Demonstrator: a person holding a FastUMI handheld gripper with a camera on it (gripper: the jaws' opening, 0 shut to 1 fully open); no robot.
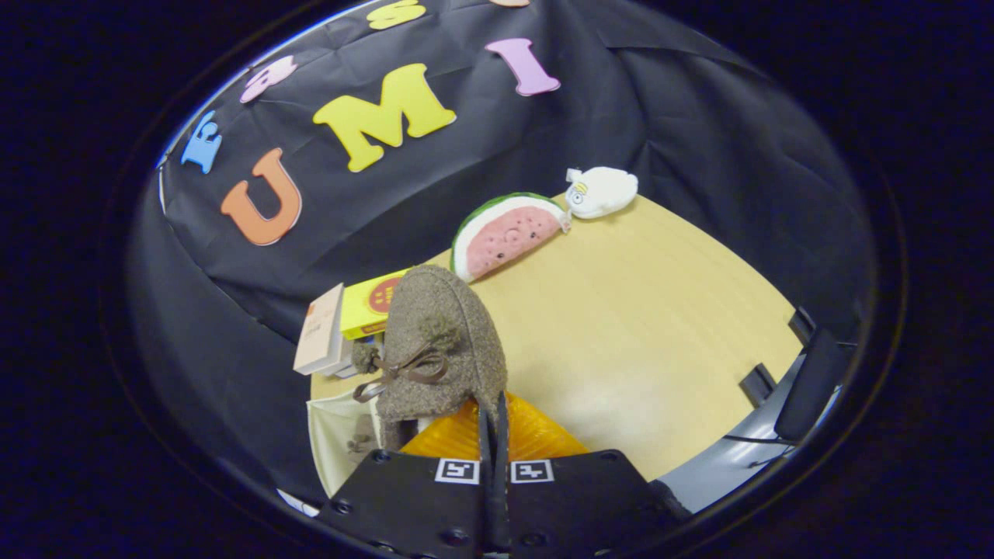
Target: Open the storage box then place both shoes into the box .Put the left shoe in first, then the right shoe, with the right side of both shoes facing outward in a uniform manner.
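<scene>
My gripper (493,423) is shut on a fuzzy grey-brown shoe (446,349), the two fingers pinched almost together on its edge. The shoe has a brown lace bow (404,371) and a ribbed orange sole (528,439) that shows on both sides of the fingers. It is lifted, with its toe pointing away from me above the wooden table (644,326). Below and to the left of the shoe lies a cream-coloured object (342,442), partly hidden; I cannot tell whether it is the storage box.
Beyond the shoe stand a yellow box (365,307) and a pale upright box (320,330). A watermelon plush (509,233) and a white plush toy (602,192) sit at the table's far edge. Black clamps (759,384) grip the right edge.
</scene>
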